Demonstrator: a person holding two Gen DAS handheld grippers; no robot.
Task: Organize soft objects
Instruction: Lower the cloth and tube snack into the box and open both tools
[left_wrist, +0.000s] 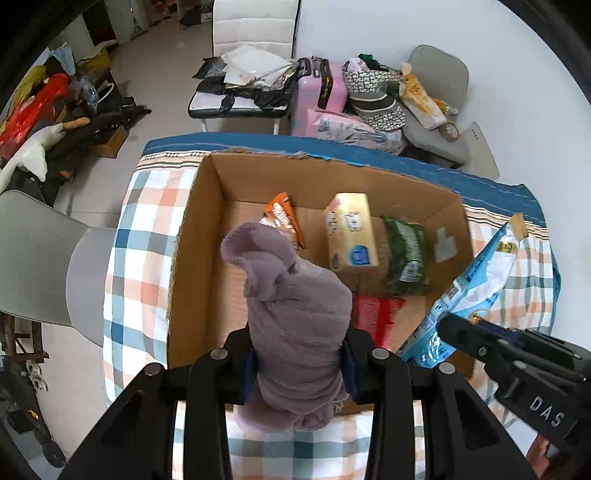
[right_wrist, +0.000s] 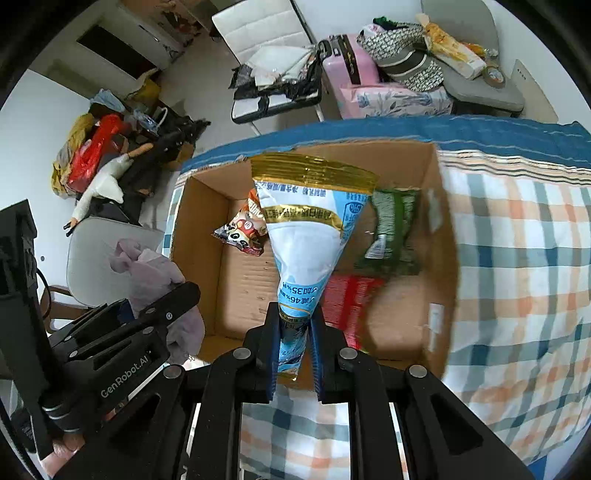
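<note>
My left gripper (left_wrist: 297, 360) is shut on a bunched mauve cloth (left_wrist: 295, 306), held above the near left part of an open cardboard box (left_wrist: 192, 229). My right gripper (right_wrist: 295, 347) is shut on the bottom corner of a blue-and-white pouch with a gold top (right_wrist: 310, 221), held over the box (right_wrist: 199, 236). In the left wrist view the pouch (left_wrist: 476, 280) and the right gripper (left_wrist: 450, 332) hang at the box's right side. In the right wrist view the cloth (right_wrist: 147, 269) and the left gripper (right_wrist: 177, 299) sit at the left, beside the box.
The box lies on a checked bedspread (left_wrist: 136, 236) and holds an orange snack bag (left_wrist: 286, 218), a yellow tissue pack (left_wrist: 351, 232), a green packet (left_wrist: 406, 254) and a red item (left_wrist: 376, 314). A grey chair (left_wrist: 48, 258) stands left. Beyond the bed are a white chair, pink suitcase (left_wrist: 325, 88) and floor clutter.
</note>
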